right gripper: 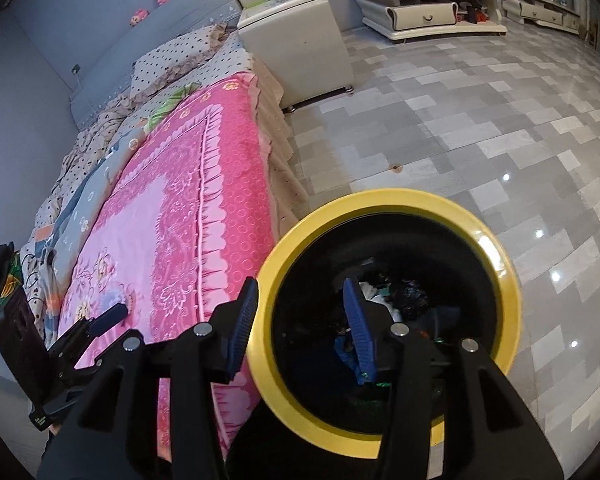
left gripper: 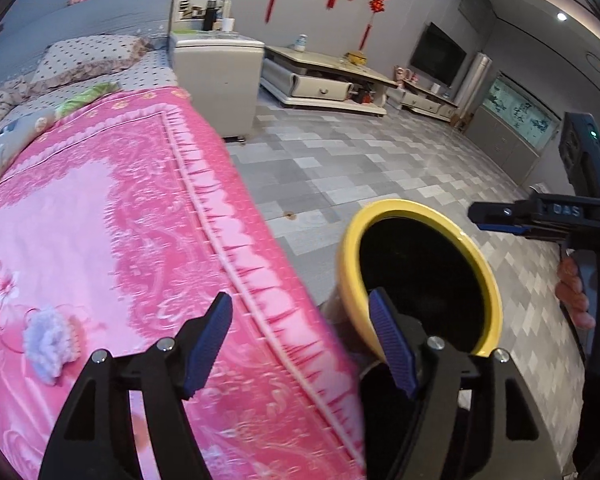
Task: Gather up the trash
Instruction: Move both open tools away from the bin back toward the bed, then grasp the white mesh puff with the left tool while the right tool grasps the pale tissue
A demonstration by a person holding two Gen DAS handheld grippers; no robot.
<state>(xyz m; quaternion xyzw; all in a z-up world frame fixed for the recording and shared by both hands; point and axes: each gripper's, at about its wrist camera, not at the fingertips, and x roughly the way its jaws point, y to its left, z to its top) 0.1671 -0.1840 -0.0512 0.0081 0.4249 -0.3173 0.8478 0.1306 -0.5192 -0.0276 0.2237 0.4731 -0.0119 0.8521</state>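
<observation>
Both tongs stand open and empty: the left gripper [left gripper: 300, 344] hangs over the bed's edge, the right gripper [right gripper: 300, 328] over the yellow bin [right gripper: 384, 320]. That bin sits on the floor tight against the pink blanket [left gripper: 112, 216], at three o'clock from it. Crumpled trash [right gripper: 384, 300] lies inside, likely light and soft; pinch a raised fold.

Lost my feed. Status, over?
Left gripper open, empty, over bed edge. Right gripper open, empty, over bin. Trash inside bin. Nothing in the way.
</observation>
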